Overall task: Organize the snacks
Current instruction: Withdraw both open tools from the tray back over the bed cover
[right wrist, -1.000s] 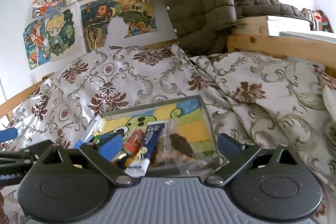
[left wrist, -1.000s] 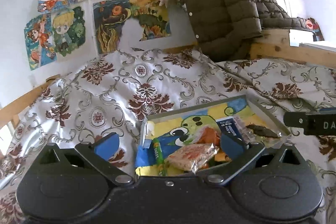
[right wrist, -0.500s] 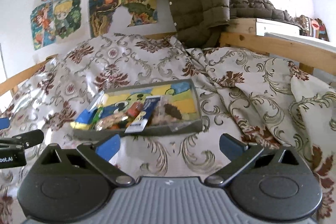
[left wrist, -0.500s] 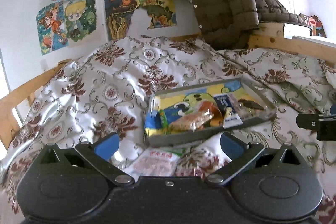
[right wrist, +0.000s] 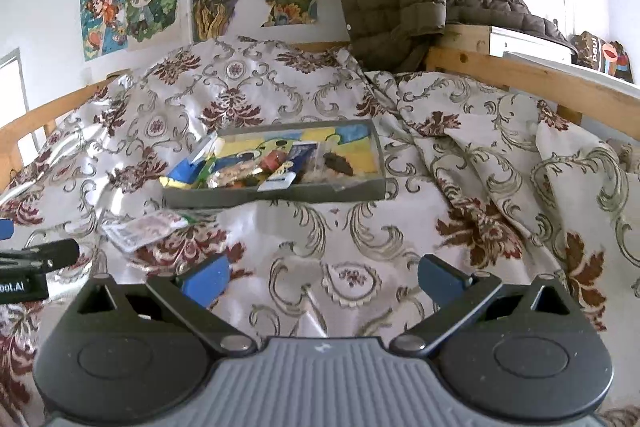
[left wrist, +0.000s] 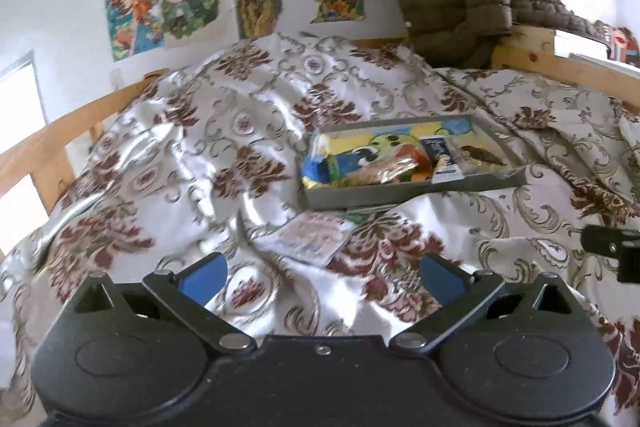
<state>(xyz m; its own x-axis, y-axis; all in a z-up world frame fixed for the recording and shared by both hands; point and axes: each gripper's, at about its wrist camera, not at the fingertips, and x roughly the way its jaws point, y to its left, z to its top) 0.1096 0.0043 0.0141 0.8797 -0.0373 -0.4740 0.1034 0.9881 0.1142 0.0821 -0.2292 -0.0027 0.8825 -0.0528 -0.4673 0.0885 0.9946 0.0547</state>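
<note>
Tray: the grey tray lies on the bed, mid-frame right of centre in the left view, centre in the right view.
Done: several snacks already lie inside the tray, heaped toward its left and middle; the right part of its picture floor is bare.
Left: one pink packet lies on the bed cover just in front of the tray's near left corner, outside it; in the right view it sits at lower left.
Progress: by my reading nearly finished, with this one packet to go in; any other strays are out of view.
Left tool: fingers spread wide, nothing between them, low in frame, short of the packet.
Right tool: likewise spread and empty, over bare cover, well apart from the tray.
</note>
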